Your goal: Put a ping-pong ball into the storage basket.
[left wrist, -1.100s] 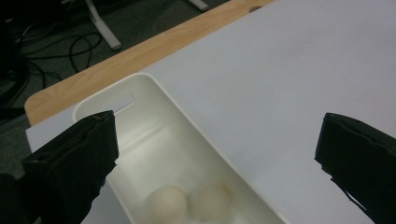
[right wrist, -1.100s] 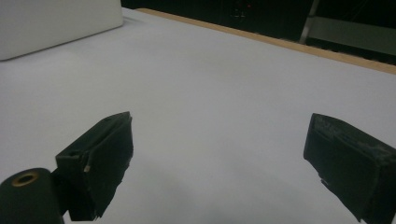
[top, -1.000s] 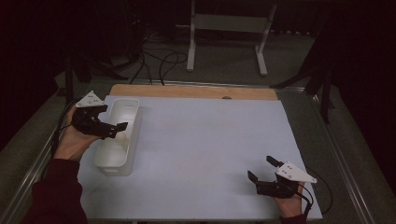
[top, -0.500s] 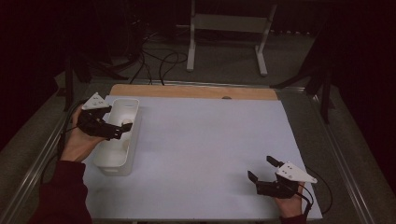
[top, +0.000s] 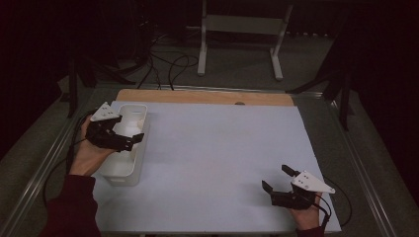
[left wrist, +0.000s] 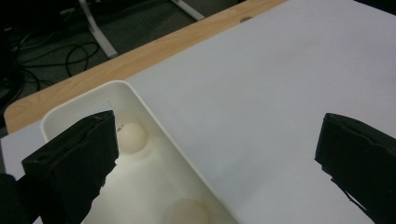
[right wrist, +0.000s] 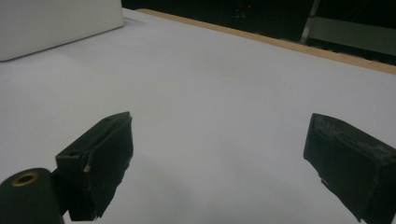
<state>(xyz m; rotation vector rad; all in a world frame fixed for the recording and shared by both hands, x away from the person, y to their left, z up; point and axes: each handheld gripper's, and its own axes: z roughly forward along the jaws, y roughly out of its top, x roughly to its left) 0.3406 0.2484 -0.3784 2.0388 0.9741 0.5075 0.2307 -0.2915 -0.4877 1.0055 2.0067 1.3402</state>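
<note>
A white rectangular bin [top: 118,174] stands at the left edge of the white sheet [top: 217,148]. My left gripper [top: 134,142] hovers over the bin's right rim, open and holding nothing. In the left gripper view the open left gripper [left wrist: 217,135] looks down into the bin [left wrist: 159,163]. Two white balls lie inside it, one at the far end [left wrist: 132,136] and one nearer [left wrist: 189,212]. My right gripper [top: 275,177] rests low near the sheet's front right corner. In the right gripper view the right gripper [right wrist: 219,135] is open over bare sheet.
A wooden strip [top: 197,96] borders the sheet's far edge. Metal rails [top: 365,173] run along both table sides. A white stand [top: 242,29] and cables [top: 168,64] sit on the floor beyond. The bin's side [right wrist: 56,23] appears far off in the right gripper view.
The left hand and gripper have shifted slightly right and nearer over the bin. The right gripper has not moved.
</note>
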